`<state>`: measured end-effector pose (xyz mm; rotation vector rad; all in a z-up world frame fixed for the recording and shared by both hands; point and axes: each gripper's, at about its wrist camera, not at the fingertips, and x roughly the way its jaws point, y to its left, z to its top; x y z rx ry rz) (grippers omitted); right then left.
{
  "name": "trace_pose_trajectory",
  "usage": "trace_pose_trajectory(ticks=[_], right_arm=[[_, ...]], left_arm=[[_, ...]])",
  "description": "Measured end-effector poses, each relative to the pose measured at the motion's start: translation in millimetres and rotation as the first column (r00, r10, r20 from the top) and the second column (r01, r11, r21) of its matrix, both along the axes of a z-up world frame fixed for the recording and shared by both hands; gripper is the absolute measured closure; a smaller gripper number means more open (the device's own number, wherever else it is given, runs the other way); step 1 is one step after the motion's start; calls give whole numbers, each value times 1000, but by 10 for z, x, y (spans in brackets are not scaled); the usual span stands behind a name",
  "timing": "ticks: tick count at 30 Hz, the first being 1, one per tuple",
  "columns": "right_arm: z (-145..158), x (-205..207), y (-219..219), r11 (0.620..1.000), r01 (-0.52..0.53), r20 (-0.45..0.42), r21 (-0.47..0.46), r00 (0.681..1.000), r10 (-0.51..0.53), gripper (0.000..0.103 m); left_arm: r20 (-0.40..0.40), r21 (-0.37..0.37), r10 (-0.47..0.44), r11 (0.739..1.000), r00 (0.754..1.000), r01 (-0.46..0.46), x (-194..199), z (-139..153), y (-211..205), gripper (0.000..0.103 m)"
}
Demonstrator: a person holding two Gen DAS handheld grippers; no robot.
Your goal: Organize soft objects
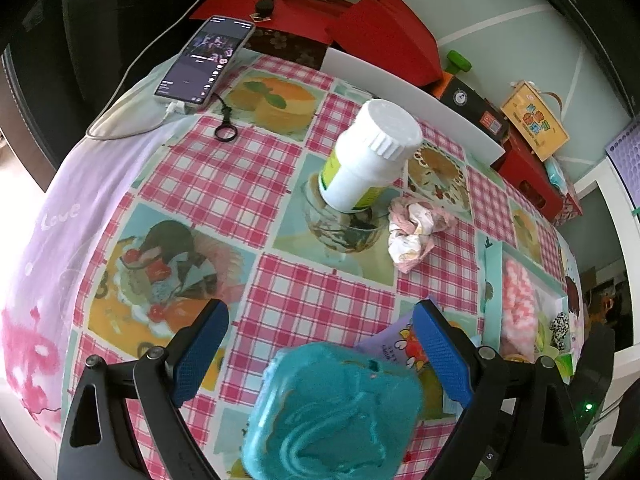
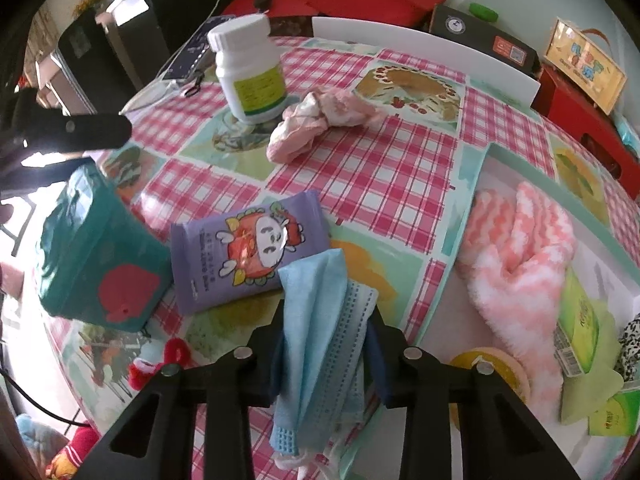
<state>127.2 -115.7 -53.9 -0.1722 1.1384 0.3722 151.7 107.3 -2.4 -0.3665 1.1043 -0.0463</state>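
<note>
My right gripper (image 2: 326, 344) is shut on a blue face mask (image 2: 320, 320) and holds it above the table's near edge, left of the mint tray (image 2: 476, 176). The tray holds a pink striped fluffy glove (image 2: 520, 248). My left gripper (image 1: 320, 340) is open, its blue pads either side of a teal wipes pack (image 1: 332, 412) that stands below them; the pack also shows in the right wrist view (image 2: 96, 256). A purple tissue pack (image 2: 248, 248) lies beside it. A crumpled pink sock (image 2: 316, 124) lies by a white bottle (image 2: 248, 68).
A phone (image 1: 204, 60) on a cable lies at the table's far left corner. Red bags (image 1: 360, 20) and boxes stand behind a white board (image 1: 412, 96). Green packets (image 2: 580, 328), a yellow disc and a spotted item sit in the tray. Small toys (image 2: 156, 364) lie near the table's front edge.
</note>
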Motion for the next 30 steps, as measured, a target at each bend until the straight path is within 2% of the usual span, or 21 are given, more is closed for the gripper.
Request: trace_pose_trajectory(ticks=[6, 12, 17, 26, 30], right_arm=[[151, 116, -102, 998, 25, 38, 50, 999, -27, 66], [309, 248, -281, 994, 74, 78, 86, 994, -81, 66], [423, 333, -423, 989, 103, 111, 101, 987, -114, 66], [438, 372, -681, 980, 155, 127, 124, 977, -170, 66], [385, 378, -738, 977, 166, 113, 134, 977, -182, 66]], left_arm=[[2, 8, -18, 1000, 1000, 18, 90, 83, -191, 10], [-1, 56, -57, 997, 998, 57, 290, 169, -508, 10], [2, 41, -1, 999, 1000, 1, 488, 197, -662, 10], [-34, 73, 34, 997, 999, -32, 805, -66, -951, 10], [-51, 94, 46, 995, 998, -41, 872, -179, -966, 17]])
